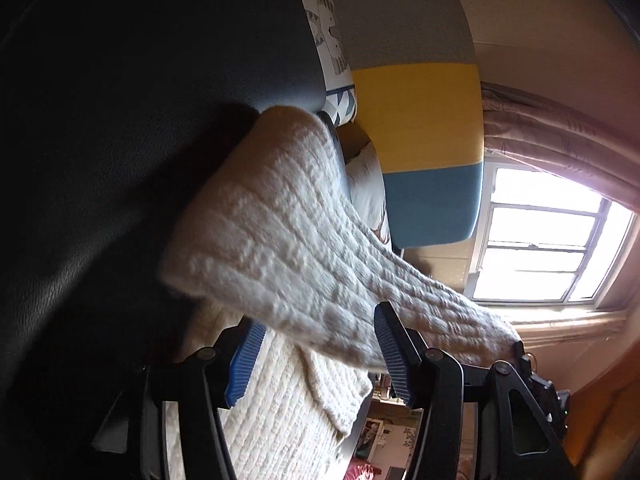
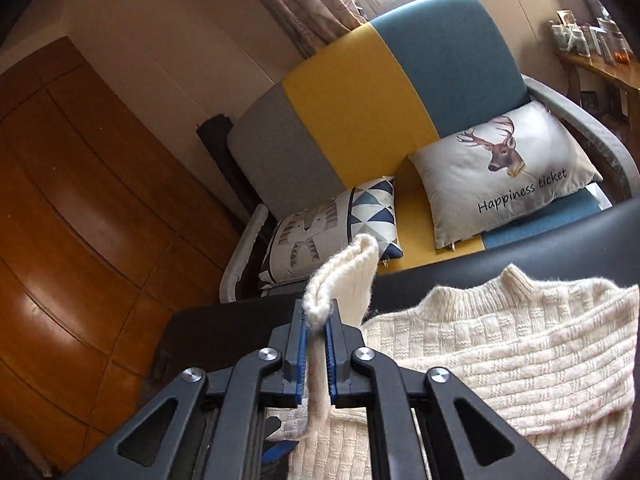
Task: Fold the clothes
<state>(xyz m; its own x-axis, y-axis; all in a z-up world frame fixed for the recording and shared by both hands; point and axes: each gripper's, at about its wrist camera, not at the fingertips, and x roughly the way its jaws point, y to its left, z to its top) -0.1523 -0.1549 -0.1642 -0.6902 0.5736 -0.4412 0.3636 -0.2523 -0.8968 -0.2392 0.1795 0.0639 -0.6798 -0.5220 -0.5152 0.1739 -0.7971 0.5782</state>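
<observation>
Fingers of right gripper (image 2: 318, 322) pinch a cream sweater (image 2: 500, 364) cuff, sleeve lifted off the black worktop (image 2: 520, 248). Left gripper (image 1: 316, 354) fingers spread, sleeve draped between them, pads not pressing. Sweater body lies flat on worktop, w/ striped sofa (image 2: 360, 92) & deer cushion (image 2: 500, 176) behind.

The sweater (image 2: 500, 360) lies on the table (image 2: 520, 240), sofa (image 2: 380, 100) behind it.

sweater body (image 2: 520, 360): right and bottom cut off by frame edge
sleeve (image 1: 280, 240): far end hidden behind right tool (image 1: 524, 360), edges motion-blurred
shelf items (image 2: 580, 40): too small to identify
left tool (image 1: 320, 356): base cropped
</observation>
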